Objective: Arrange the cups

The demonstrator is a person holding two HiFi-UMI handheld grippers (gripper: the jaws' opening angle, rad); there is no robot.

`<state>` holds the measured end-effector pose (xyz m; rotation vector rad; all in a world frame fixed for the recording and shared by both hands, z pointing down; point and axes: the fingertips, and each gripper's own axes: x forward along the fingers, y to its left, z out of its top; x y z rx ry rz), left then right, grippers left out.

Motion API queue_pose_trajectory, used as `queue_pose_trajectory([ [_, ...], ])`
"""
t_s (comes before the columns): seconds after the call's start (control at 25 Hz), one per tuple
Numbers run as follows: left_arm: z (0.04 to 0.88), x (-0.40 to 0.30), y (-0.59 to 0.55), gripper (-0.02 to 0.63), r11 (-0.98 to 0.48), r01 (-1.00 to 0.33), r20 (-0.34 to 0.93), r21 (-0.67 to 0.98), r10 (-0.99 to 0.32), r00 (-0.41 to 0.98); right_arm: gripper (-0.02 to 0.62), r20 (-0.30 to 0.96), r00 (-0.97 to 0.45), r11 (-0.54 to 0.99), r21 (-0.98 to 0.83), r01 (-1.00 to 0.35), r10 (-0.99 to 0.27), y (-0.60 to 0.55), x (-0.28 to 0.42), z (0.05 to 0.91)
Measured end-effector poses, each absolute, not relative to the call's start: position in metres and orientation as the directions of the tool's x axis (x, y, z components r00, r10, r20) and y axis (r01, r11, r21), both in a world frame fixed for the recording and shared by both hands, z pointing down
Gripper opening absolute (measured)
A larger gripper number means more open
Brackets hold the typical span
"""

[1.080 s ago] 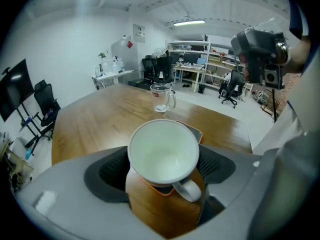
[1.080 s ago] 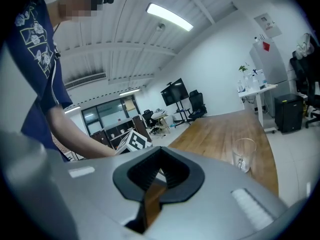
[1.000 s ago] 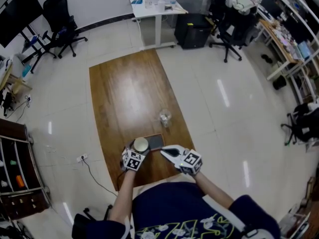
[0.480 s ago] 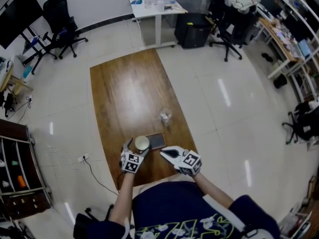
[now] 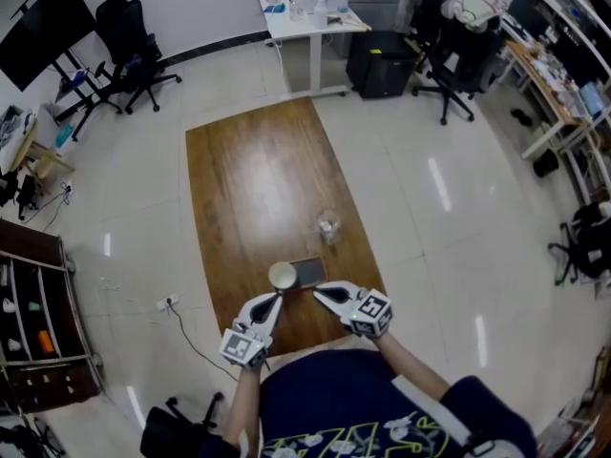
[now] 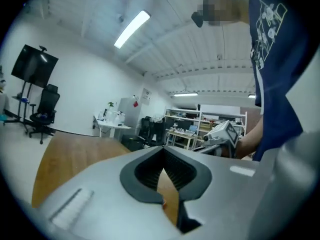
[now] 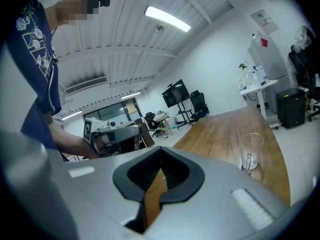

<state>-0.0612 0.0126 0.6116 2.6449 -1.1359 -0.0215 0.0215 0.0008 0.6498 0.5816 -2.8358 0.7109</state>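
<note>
A pale round cup (image 5: pixel 282 275) stands on the near end of the wooden table (image 5: pixel 248 175), against a dark flat mat (image 5: pixel 309 271). Farther up the table, a clear glass cup (image 5: pixel 328 227) (image 7: pixel 250 151) stands alone. My left gripper (image 5: pixel 275 300) (image 6: pixel 163 152) is shut and empty, held just short of the pale cup and apart from it. To its right, my right gripper (image 5: pixel 318 293) (image 7: pixel 160 166) is also shut with nothing in it, just in front of the mat. Each gripper shows in the other's view: the right gripper (image 6: pixel 223 133) and the left gripper (image 7: pixel 114 133).
The table's near edge (image 5: pixel 286 343) is just under both grippers. Beyond the far end stands a white desk (image 5: pixel 310 19) with a black box (image 5: pixel 380 62) and office chairs (image 5: pixel 453 27) around it. A dark shelf unit (image 5: pixel 33 322) is at the left and a cable (image 5: pixel 181 327) lies on the floor.
My left gripper has let go of the pale cup, shut, and pulled back towards the person and upward. The cup stays by the mat. The right gripper has kept still.
</note>
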Motion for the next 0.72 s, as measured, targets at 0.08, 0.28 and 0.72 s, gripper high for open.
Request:
queue_pose_trajectory([
  [0.08, 0.612, -0.052, 0.019, 0.002, -0.697, -0.672, 0.084, 0.251, -0.676, 0.732, -0.003, 0.235, -0.912, 0.812, -0.420, -0.407, -0.335, 0.000, 0.021, 0.647],
  [0.28, 0.622, -0.040, 0.023, 0.002, -0.724, -0.630, 0.120, 0.281, -0.625, 0.772, -0.005, 0.253, -0.907, 0.807, -0.420, -0.416, -0.336, -0.004, 0.021, 0.649],
  [0.72, 0.626, -0.038, 0.029, 0.002, -0.727, -0.622, 0.104, 0.290, -0.622, 0.776, -0.004, 0.244, -0.909, 0.810, -0.415, -0.414, -0.339, -0.009, 0.026, 0.647],
])
